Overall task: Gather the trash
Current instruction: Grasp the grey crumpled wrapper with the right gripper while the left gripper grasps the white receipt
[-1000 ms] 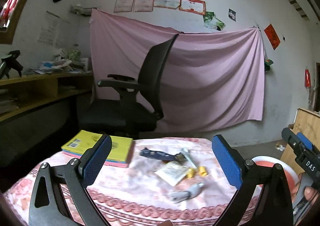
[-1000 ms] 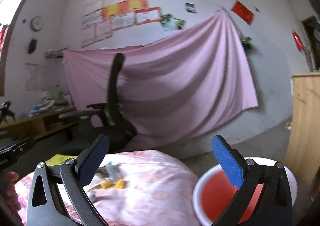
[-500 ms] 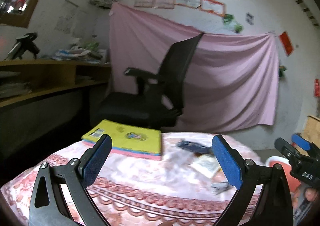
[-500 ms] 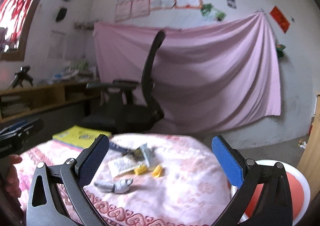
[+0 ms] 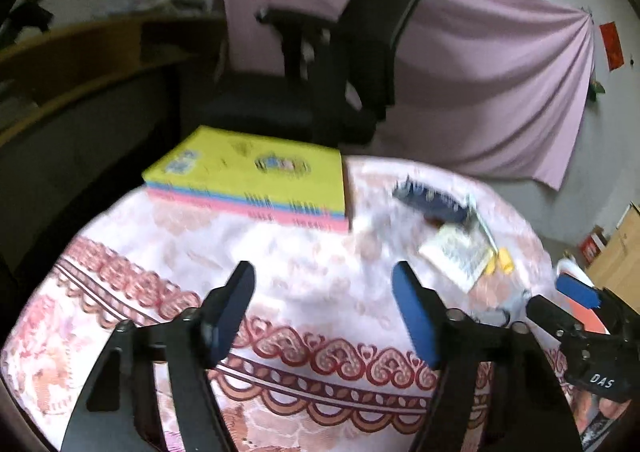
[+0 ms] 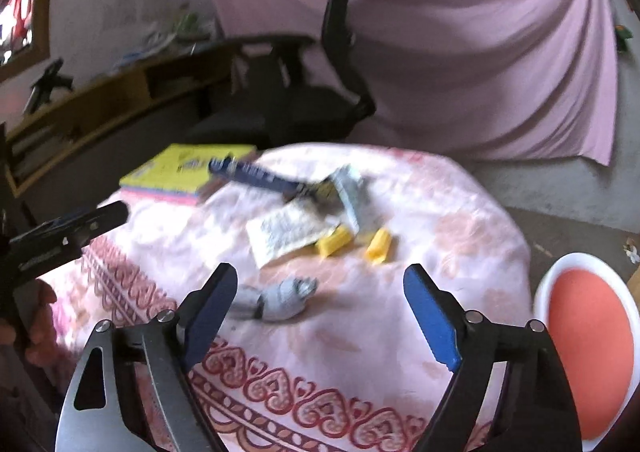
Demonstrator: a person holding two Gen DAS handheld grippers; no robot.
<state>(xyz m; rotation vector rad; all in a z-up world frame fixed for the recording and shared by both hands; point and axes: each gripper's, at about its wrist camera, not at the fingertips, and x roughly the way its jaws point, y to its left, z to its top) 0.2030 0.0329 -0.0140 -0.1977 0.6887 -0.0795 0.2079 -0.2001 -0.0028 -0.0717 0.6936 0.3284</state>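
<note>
Trash lies on a round table with a pink patterned cloth [image 6: 448, 236]: a crumpled grey wrapper [image 6: 280, 298], a white paper packet [image 6: 288, 230], two yellow pieces [image 6: 334, 242], a dark blue wrapper [image 6: 256, 173] and a pale folded packet [image 6: 350, 187]. My right gripper [image 6: 320, 304] hovers just short of the grey wrapper, jaws closing, nothing between them. My left gripper [image 5: 322, 302] hangs over bare cloth, jaws closing and empty. The blue wrapper [image 5: 432, 197] and white packet [image 5: 456, 252] lie to its right. The right gripper [image 5: 576, 308] shows at that view's right edge.
A yellow book stack [image 5: 256, 175] rests at the table's far left. A black office chair [image 5: 328, 63] stands behind the table before a pink hanging sheet [image 6: 480, 43]. A white basin with a red inside [image 6: 588, 336] sits on the floor at the right. Wooden shelves [image 6: 120, 95] run along the left.
Both grippers have tipped down and moved closer over the table, so the trash looks larger and nearer. Both pairs of jaws have narrowed. The right gripper swung left from the basin toward the trash.
</note>
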